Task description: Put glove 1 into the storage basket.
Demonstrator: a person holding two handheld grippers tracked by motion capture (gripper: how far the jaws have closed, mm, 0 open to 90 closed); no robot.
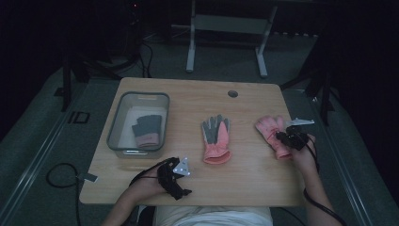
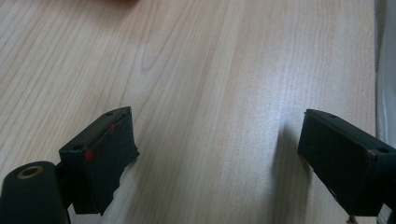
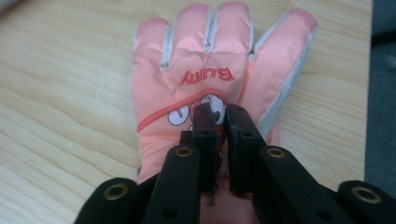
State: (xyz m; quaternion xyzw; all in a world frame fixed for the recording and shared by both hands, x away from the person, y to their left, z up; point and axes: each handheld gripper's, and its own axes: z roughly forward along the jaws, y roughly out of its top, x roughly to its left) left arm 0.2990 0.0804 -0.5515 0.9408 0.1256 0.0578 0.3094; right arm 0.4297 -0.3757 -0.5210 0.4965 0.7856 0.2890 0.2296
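Altogether three gloves (image 1: pixel 217 139), one bin (image 1: pixel 114 123), two grippers (image 1: pixel 175 178)

The left tool (image 1: pixel 180 180) rests low at the near edge, jaws wide apart. The right tool (image 3: pixel 220 122) points down, jaws nearly together, pinching fabric.

You work at a light wooden table (image 1: pixel 141 183) with rounded corners and a dark round grommet hole (image 1: pixel 233 93) toward one o'clock. Around it lies grey-green carpet (image 1: pixel 33 141), dim under weak light. At twelve o'clock stands a pale metal desk frame (image 1: pixel 226 28) on two feet. Beyond it the room falls into darkness.
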